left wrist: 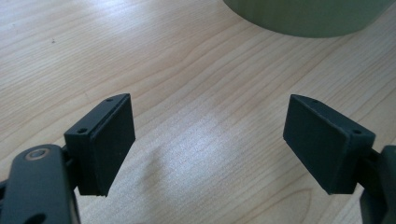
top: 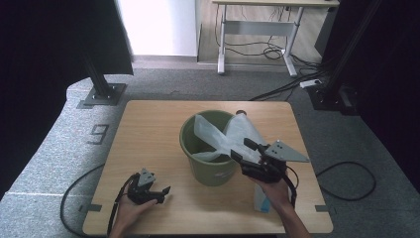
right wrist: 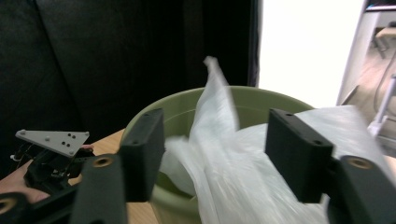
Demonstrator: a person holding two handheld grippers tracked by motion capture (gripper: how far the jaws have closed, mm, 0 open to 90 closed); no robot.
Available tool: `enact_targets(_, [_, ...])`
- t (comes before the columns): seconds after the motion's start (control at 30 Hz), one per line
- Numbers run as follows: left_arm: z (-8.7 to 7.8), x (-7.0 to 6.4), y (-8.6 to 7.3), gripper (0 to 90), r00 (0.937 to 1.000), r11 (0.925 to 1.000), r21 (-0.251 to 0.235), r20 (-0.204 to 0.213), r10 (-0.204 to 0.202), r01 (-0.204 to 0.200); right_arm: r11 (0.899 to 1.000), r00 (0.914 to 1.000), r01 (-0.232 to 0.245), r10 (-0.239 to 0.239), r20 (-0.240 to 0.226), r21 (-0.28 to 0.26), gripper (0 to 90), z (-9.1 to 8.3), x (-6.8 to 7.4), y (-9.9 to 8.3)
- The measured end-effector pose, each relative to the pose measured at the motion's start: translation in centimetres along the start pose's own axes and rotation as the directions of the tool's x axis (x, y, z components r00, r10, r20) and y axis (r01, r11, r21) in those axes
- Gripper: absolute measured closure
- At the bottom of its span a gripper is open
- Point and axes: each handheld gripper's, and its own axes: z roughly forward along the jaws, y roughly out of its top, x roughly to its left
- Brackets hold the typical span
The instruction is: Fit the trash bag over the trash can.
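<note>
Bucket [top: 210,148] mid-table [top: 148,129]; bag [top: 233,136] in it, draping over right rim.

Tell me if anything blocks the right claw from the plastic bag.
Nothing visible does. The right claw is open with the translucent white plastic bag directly ahead between its jaws, draped over the round green plastic bucket's rim.

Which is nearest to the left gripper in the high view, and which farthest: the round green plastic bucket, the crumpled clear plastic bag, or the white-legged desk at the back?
1. Round green plastic bucket, just right of the left gripper.
2. Crumpled clear plastic bag, draped over the bucket's right rim.
3. White-legged desk, across the floor at the back.
</note>
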Motion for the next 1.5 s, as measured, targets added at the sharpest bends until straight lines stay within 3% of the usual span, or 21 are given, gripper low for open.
enact_targets(0.13, [-0.1, 0.3, 0.0, 16.6, 1.0, 0.9999, -0.008, 0.001, -0.008, 0.008, 1.0, 0.9983, -0.015, 0.015, 0.055, 0.0, 27.3, -2.8, -0.2, -1.4])
enact_targets(0.3, [-0.3, 0.5, 0.2, 16.7, 0.9998, 0.9995, -0.021, 0.0, -0.022, 0.022, 0.996, 0.9915, -0.041, 0.03, 0.126, 0.084, 22.7, -4.7, -0.8, -5.0])
enact_targets(0.4, [-0.3, 0.5, 0.4, 16.7, 0.9997, 0.9995, -0.024, -0.003, -0.022, 0.022, 0.992, 0.9851, -0.05, 0.03, 0.169, 0.115, 21.2, -5.5, -1.0, -6.9])
enact_targets(0.57, [-0.4, 0.2, 0.9, 16.9, 0.9998, 0.9995, -0.028, -0.015, -0.013, 0.012, 0.986, 0.9666, -0.071, 0.03, 0.254, 0.152, 20.8, -5.6, -2.0, -9.1])
enact_targets(0.63, [-0.6, 0.0, 1.2, 16.9, 0.9997, 0.9993, -0.037, -0.023, -0.008, 0.007, 0.982, 0.9653, -0.083, 0.037, 0.259, 0.169, 27.2, -5.3, -2.4, -9.7])
enact_targets(0.67, [-0.7, -0.2, 1.4, 16.9, 0.9997, 0.999, -0.044, -0.022, -0.007, 0.006, 0.981, 0.9641, -0.079, 0.029, 0.264, 0.178, 36.7, -5.2, -2.5, -10.0])
enact_targets(0.73, [-0.9, -0.3, 1.7, 16.9, 0.9999, 0.9989, -0.047, -0.015, -0.005, 0.005, 0.979, 0.9717, -0.056, 0.009, 0.236, 0.195, 59.7, -5.1, -2.9, -10.5])
enact_targets(0.77, [-1.0, -0.5, 1.8, 16.9, 0.9998, 0.999, -0.046, -0.018, -0.003, 0.002, 0.978, 0.9733, -0.048, 0.001, 0.23, 0.201, 67.2, -5.2, -3.1, -10.5])
enact_targets(0.8, [-1.0, -0.5, 1.8, 16.9, 0.9998, 0.999, -0.046, -0.018, -0.003, 0.002, 0.978, 0.9733, -0.048, 0.001, 0.23, 0.201, 67.2, -5.2, -3.1, -10.5])
enact_targets(0.83, [-1.3, -0.7, 2.1, 16.9, 0.9999, 0.9989, -0.046, -0.015, 0.003, -0.003, 0.982, 0.9725, -0.047, 0.003, 0.233, 0.184, 79.6, -5.4, -3.6, -10.4])
enact_targets(0.93, [-2.0, -1.1, 2.5, 17.2, 1.0, 0.9979, -0.065, -0.008, 0.0, 0.0, 0.988, 0.9715, -0.046, 0.011, 0.237, 0.145, 86.5, -5.9, -4.3, -9.7])
enact_targets(1.07, [-2.9, -1.5, 3.2, 17.2, 1.0, 0.9966, -0.082, 0.0, 0.006, -0.006, 0.992, 0.9735, -0.022, -0.008, 0.228, 0.128, 87.7, -6.0, -4.7, -8.4])
enact_targets(1.13, [-3.8, -2.0, 4.3, 17.2, 0.9997, 0.9947, -0.1, 0.0, 0.024, -0.024, 0.994, 0.9752, 0.02, -0.044, 0.217, 0.109, 87.9, -5.5, -4.9, -6.7])
enact_targets(1.3, [-4.9, -2.5, 6.0, 17.3, 0.9995, 0.9887, -0.149, 0.023, 0.023, -0.02, 0.991, 0.9722, 0.11, -0.122, 0.2, 0.074, 87.9, -4.5, -4.5, -2.9])
enact_targets(1.5, [-6.3, -3.0, 8.3, 17.2, 0.9975, 0.9813, -0.186, 0.04, 0.058, -0.05, 0.988, 0.973, 0.141, -0.151, 0.174, 0.067, 88.0, -3.0, -4.4, 0.3])
